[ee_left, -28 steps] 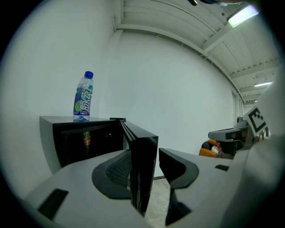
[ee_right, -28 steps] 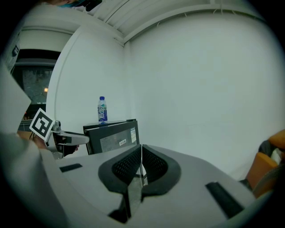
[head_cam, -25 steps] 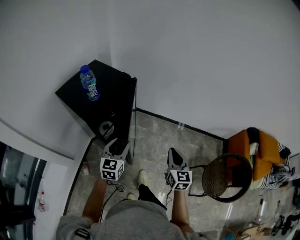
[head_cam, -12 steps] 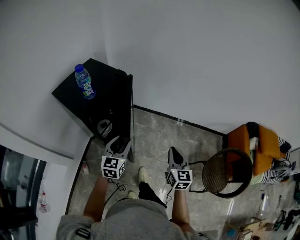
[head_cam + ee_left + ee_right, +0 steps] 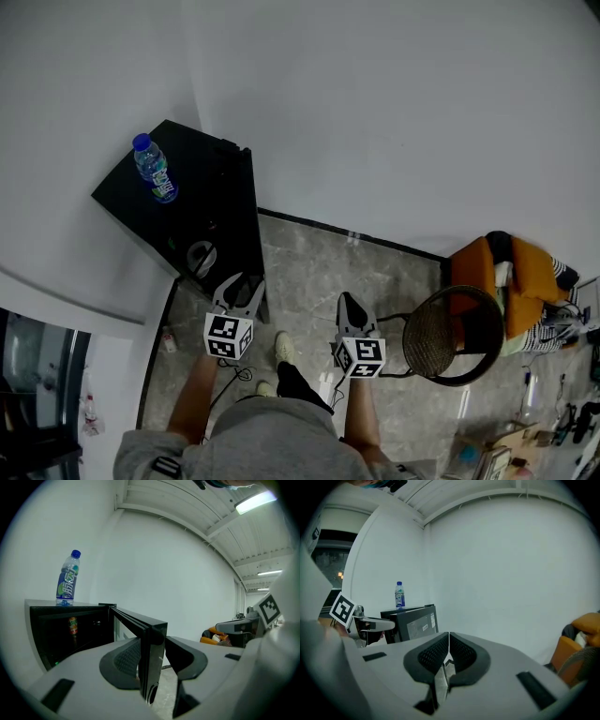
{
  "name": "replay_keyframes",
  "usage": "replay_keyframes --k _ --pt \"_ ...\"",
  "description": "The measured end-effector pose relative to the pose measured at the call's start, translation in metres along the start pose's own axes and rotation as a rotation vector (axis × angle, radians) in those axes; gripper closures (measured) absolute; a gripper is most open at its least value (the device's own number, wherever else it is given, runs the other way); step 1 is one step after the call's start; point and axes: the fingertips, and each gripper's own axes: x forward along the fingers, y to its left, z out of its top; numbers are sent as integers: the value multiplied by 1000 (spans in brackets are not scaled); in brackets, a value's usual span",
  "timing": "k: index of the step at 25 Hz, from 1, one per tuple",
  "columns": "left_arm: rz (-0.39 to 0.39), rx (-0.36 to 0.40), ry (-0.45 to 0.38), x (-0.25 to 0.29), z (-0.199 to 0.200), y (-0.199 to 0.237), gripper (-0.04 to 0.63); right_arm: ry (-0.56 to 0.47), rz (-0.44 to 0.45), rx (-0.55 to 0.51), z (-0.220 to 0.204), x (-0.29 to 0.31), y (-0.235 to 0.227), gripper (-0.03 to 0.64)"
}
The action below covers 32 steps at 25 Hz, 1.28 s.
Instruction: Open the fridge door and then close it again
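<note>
- currently the small black box-shaped fridge stands on the floor in the corner of the room, against the white walls. its flat black door is swung partway out from the body, so the dark inside shows.
- the door's free edge stands between the fingers of the left gripper, which are apart and have just been closing in on it. one finger lies against or just behind the door's inner face. a slit of floor shows between the outer face and the other finger, so no firm clamp is visible.
- inside the fridge, a small orange-labelled container stands upright on a shelf; its kind cannot be made out.
- on the fridge's top, a clear plastic water bottle with a blue cap stands upright.
- the right gripper has its fingers pressed together with nothing between them. it is held over the floor beside the left gripper, apart from the door.
- the grey marbled tile floor runs out from the fridge, and the person's pale shoe shows between the two grippers.
- well apart from the fridge, past the right gripper, stands a black round mesh-backed chair, with an orange cloth bundle just beyond it.
</note>
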Motion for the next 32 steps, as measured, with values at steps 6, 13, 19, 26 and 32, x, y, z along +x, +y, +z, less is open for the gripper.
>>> replay_keyframes --k 6,13,19,26,32 --pt "-43 5 -1 9 1 -14 430 5 -20 10 2 -1 -4 591" --pt "-99 14 5 24 3 -36 430 7 -47 14 -2 -6 -17 591" --pt "-154 26 5 43 5 -57 430 11 -78 17 -5 -12 -34 591" --pt "-198 33 1 64 8 -77 430 17 -107 24 -7 -11 -51 591" --pt "-233 36 -5 83 12 -91 430 21 -121 29 -8 -5 -64 591"
